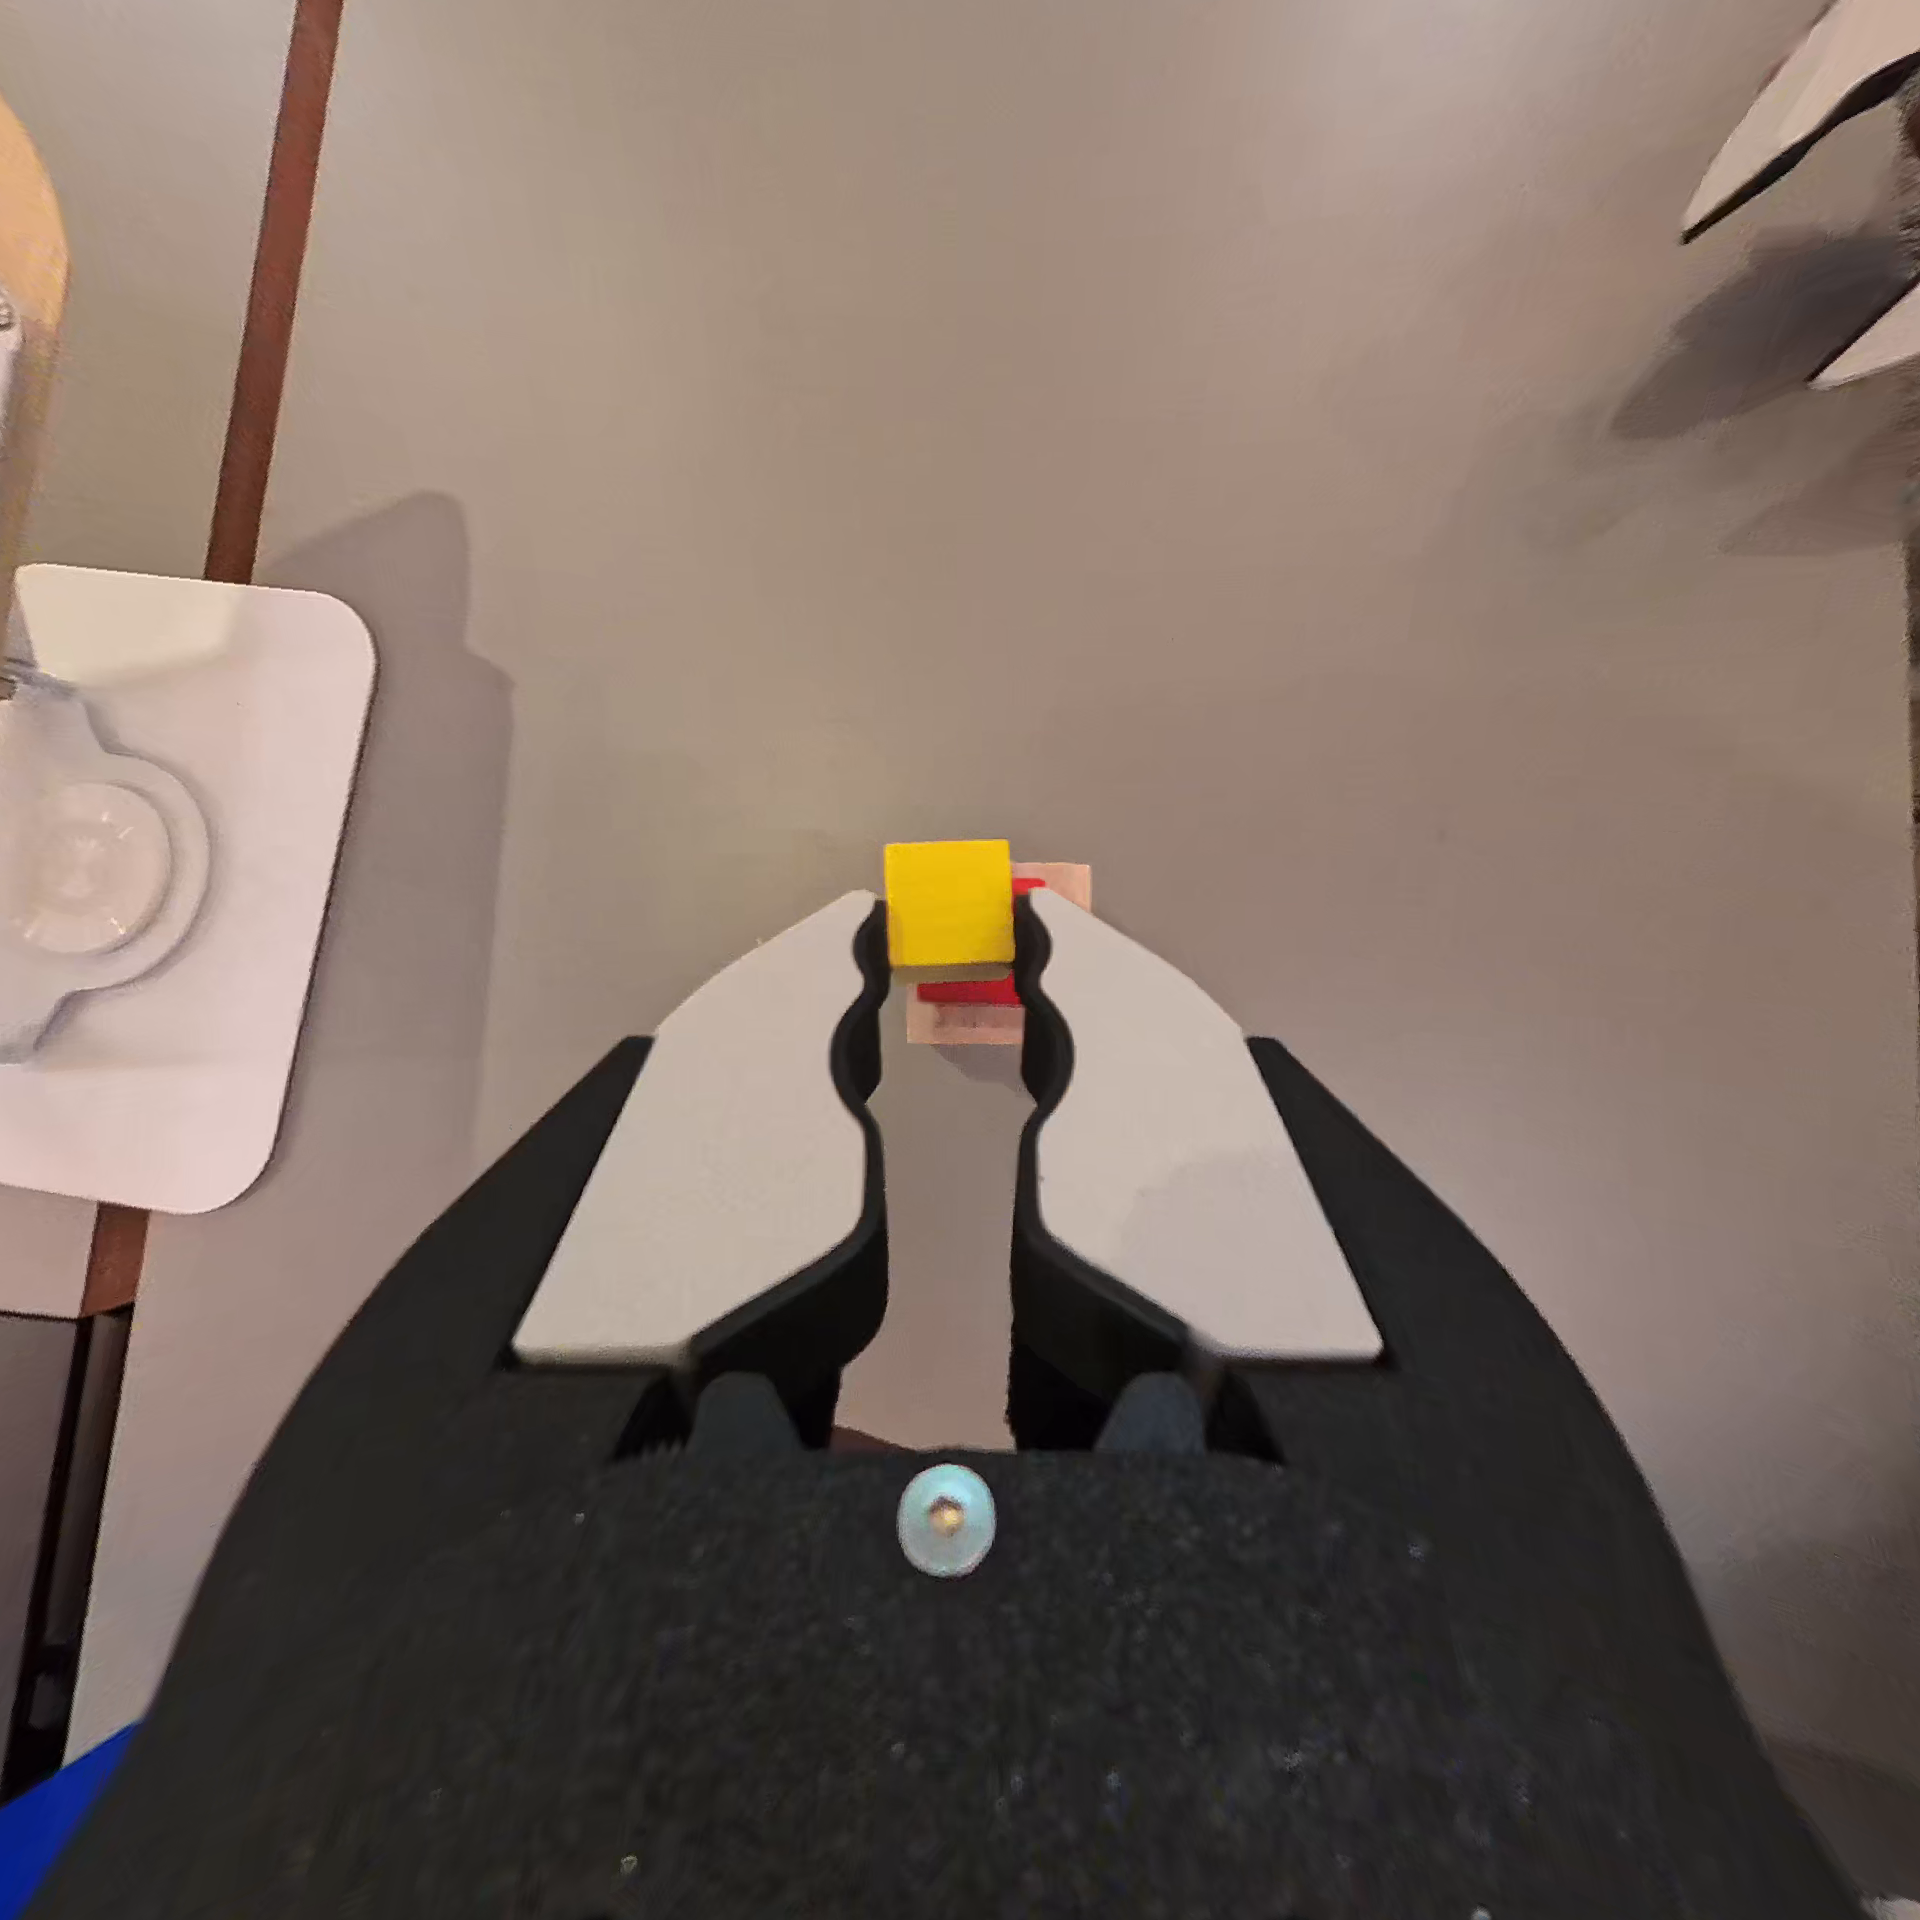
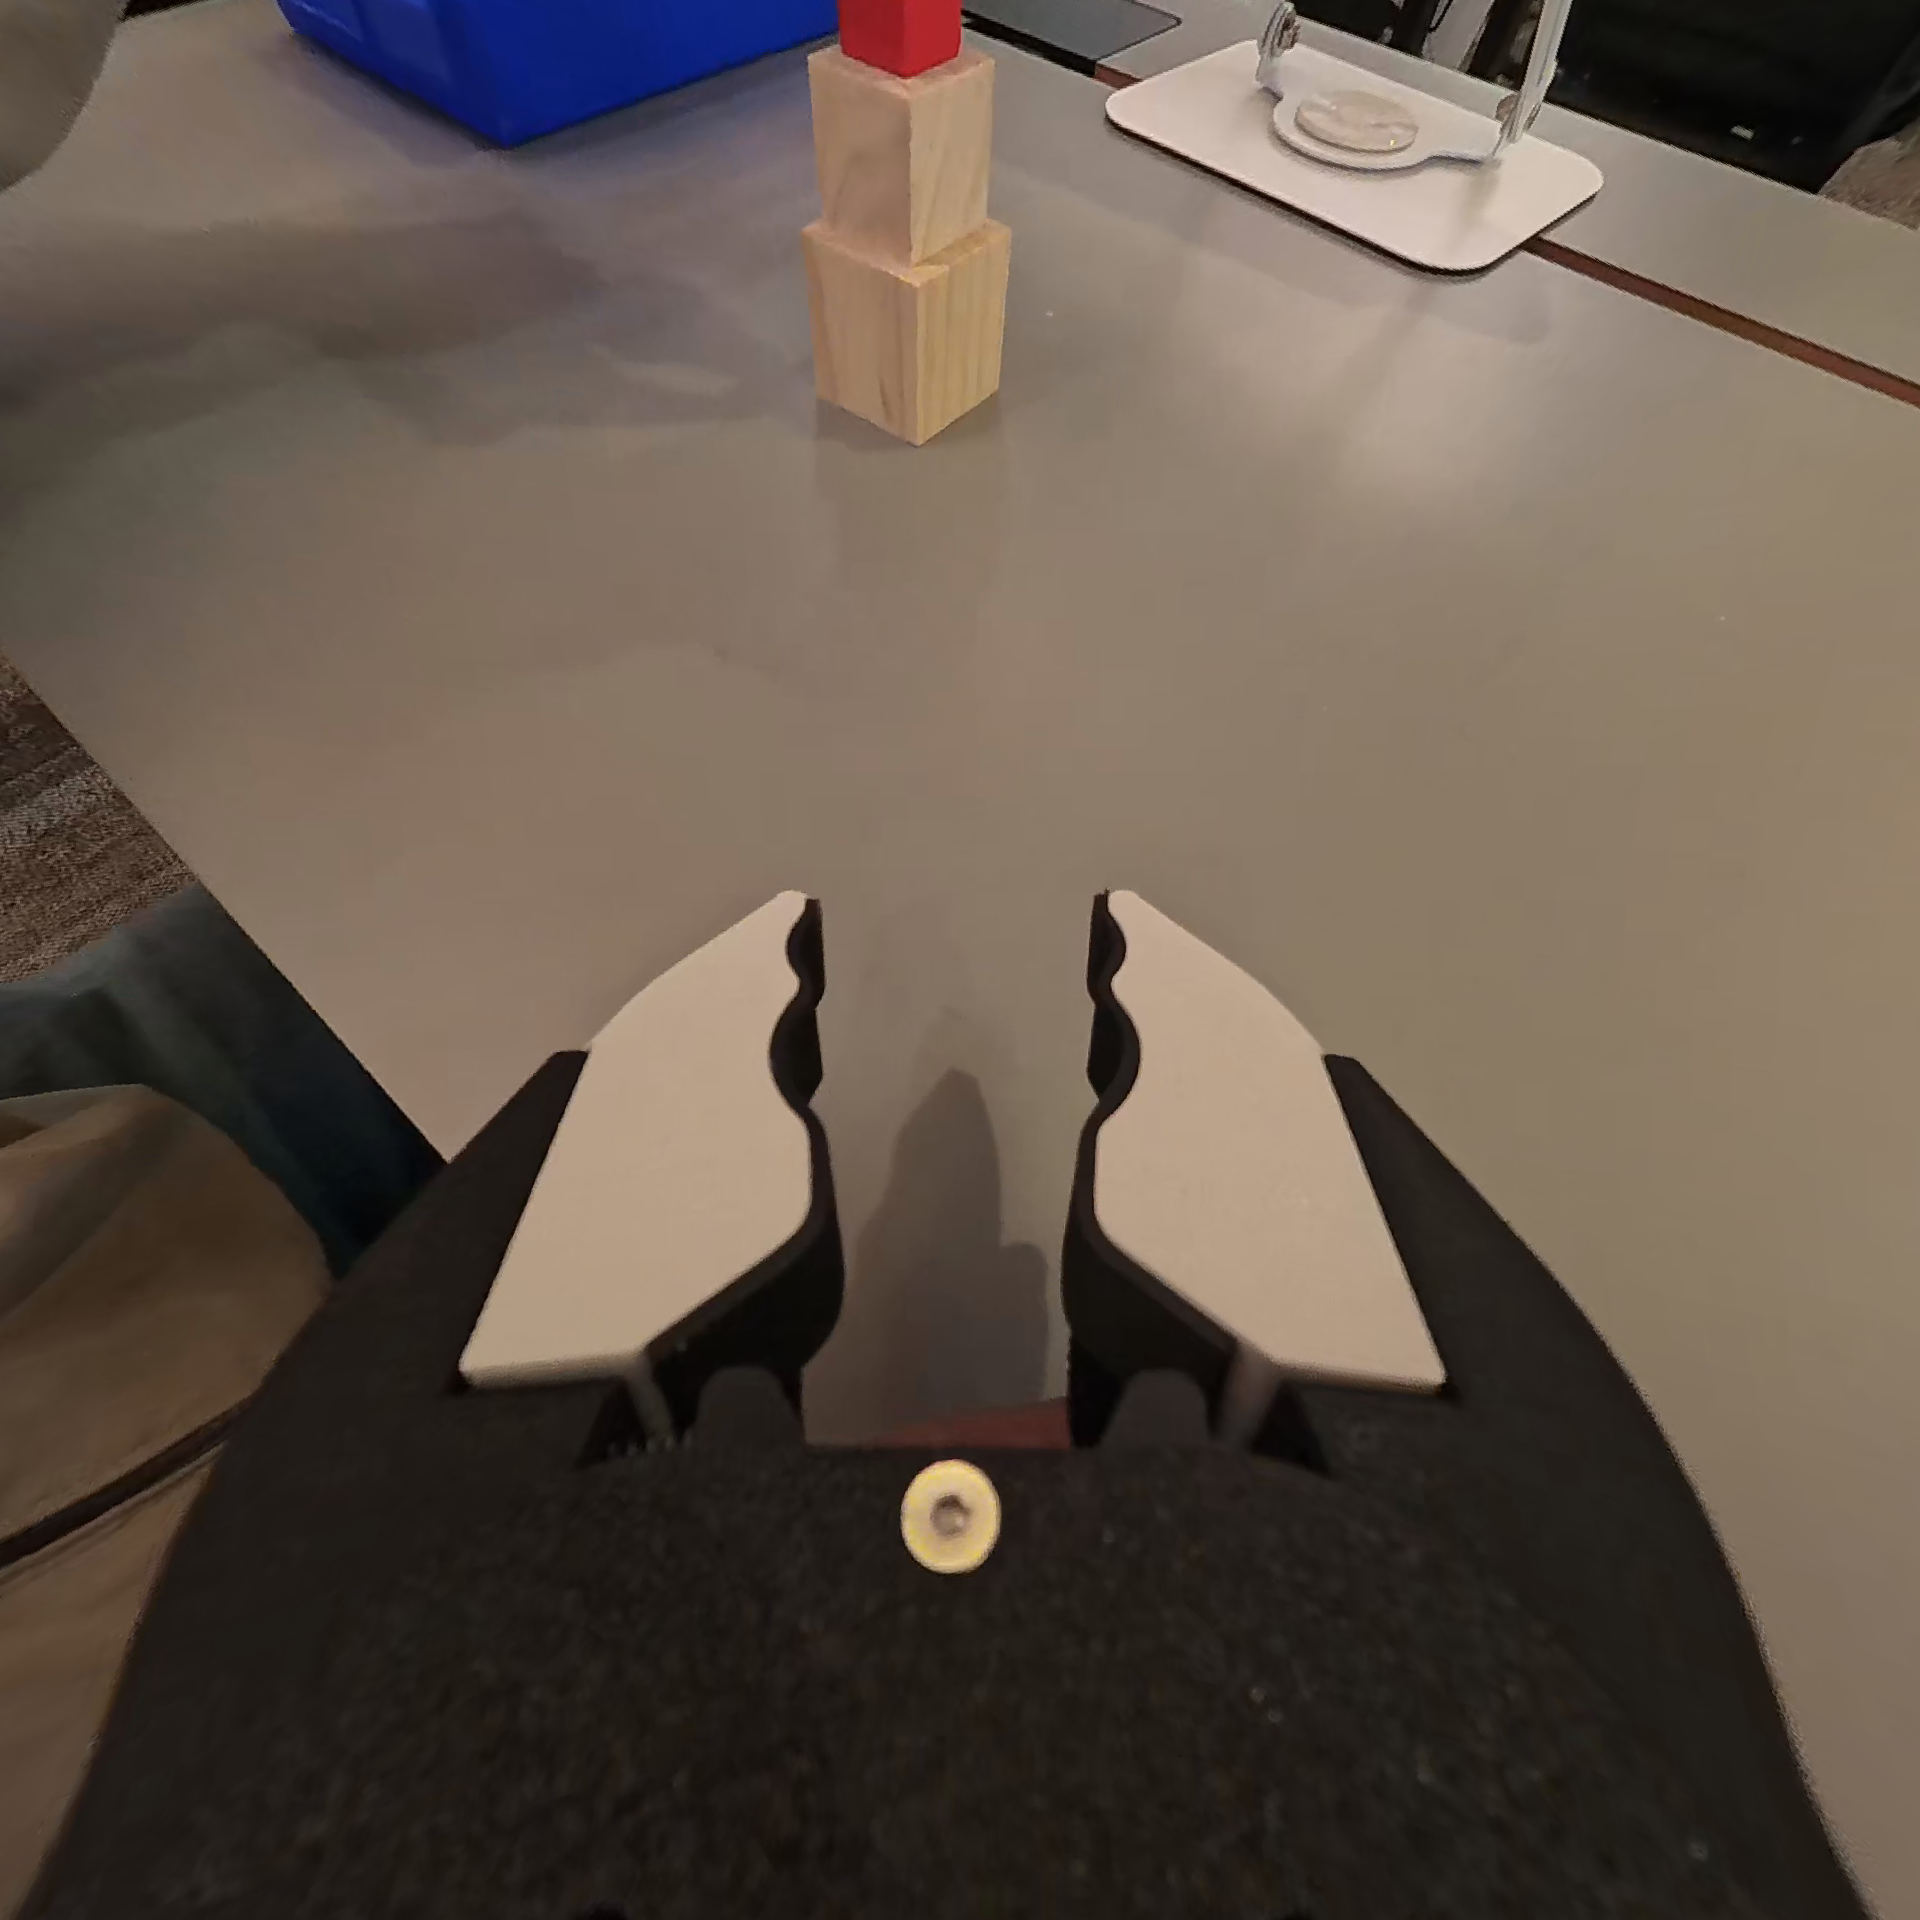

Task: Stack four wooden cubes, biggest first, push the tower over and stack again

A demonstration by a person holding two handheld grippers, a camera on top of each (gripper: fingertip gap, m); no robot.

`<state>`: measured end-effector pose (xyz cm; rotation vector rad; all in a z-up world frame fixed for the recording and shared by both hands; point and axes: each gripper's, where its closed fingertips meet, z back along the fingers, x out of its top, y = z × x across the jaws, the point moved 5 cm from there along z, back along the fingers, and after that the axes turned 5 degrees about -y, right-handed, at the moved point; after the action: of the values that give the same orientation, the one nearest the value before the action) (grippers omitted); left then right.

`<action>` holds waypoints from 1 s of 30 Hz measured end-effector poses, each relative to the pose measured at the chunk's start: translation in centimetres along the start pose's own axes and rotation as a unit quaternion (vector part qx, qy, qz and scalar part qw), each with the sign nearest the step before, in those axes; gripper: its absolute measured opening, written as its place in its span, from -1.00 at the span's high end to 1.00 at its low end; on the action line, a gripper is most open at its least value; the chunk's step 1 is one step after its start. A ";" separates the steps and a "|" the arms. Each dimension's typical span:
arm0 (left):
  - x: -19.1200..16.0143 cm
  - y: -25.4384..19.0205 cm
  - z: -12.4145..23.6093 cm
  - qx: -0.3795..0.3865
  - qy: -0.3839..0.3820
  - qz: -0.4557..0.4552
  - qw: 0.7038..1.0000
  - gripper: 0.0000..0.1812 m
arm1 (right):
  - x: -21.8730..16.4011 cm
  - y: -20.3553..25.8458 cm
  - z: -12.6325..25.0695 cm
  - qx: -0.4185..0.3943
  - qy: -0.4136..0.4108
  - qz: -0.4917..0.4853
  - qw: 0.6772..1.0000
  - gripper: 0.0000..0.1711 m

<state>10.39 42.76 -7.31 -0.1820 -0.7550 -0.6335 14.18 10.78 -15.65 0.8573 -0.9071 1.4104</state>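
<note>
Our left gripper (image 1: 948,914) pinches the yellow cube (image 1: 948,902) between its fingertips, directly above the tower; looking down, we see the red cube (image 1: 966,994) and a natural wood cube (image 1: 964,1029) beneath it. Our right gripper (image 2: 956,914) holds nothing, jaws parted, low over the grey table (image 2: 1351,644) and well apart from the tower. There the larger wood cube (image 2: 906,327) carries a smaller wood cube (image 2: 900,156), then the red one. A blue bin (image 2: 561,57) and a white stand (image 2: 1361,171) lie beyond.
</note>
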 end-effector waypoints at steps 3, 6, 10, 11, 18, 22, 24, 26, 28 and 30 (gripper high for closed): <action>-0.3 0.2 -0.2 -0.004 0.007 -0.004 1.000 0.76 | -0.1 -0.1 0.0 -0.001 0.002 -0.001 1.000 0.43; -0.6 0.0 -0.4 -0.015 0.008 -0.001 1.000 0.76 | -0.3 -0.2 -0.1 0.000 0.004 -0.003 1.000 0.43; -1.1 -0.2 -0.6 -0.021 0.013 -0.002 1.000 0.76 | -0.3 -0.2 -0.3 0.003 0.005 -0.003 1.000 0.44; -1.1 -0.2 -0.7 -0.020 0.011 -0.001 1.000 0.76 | -0.3 -0.2 -0.3 0.004 0.005 -0.004 1.000 0.44; -0.6 -0.6 0.2 -0.011 -0.009 0.013 1.000 0.34 | -0.5 -0.2 -0.5 0.008 0.011 -0.002 1.000 0.44; -0.2 -2.7 2.9 0.043 -0.057 0.015 0.997 0.30 | -0.2 0.0 -0.8 0.017 0.013 0.000 1.000 0.44; -0.5 -5.0 4.0 0.086 -0.102 0.032 0.990 0.29 | 0.1 0.1 -1.0 0.018 0.014 0.009 1.000 0.44; -1.9 -7.3 4.3 0.162 -0.155 0.093 0.970 0.34 | 0.5 0.1 -1.5 0.019 0.013 0.013 1.000 0.44; -4.4 -10.0 3.5 0.232 -0.169 0.163 0.944 0.36 | 1.1 0.3 -2.2 0.026 0.011 0.009 1.000 0.44; -7.5 -12.4 2.8 0.325 -0.151 0.220 0.907 0.40 | 2.2 0.8 -3.4 0.041 0.003 0.000 0.999 0.44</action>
<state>-2.72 37.40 -11.30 0.1700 -1.1442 0.1028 13.37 14.75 -15.14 0.9146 -0.8493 1.4568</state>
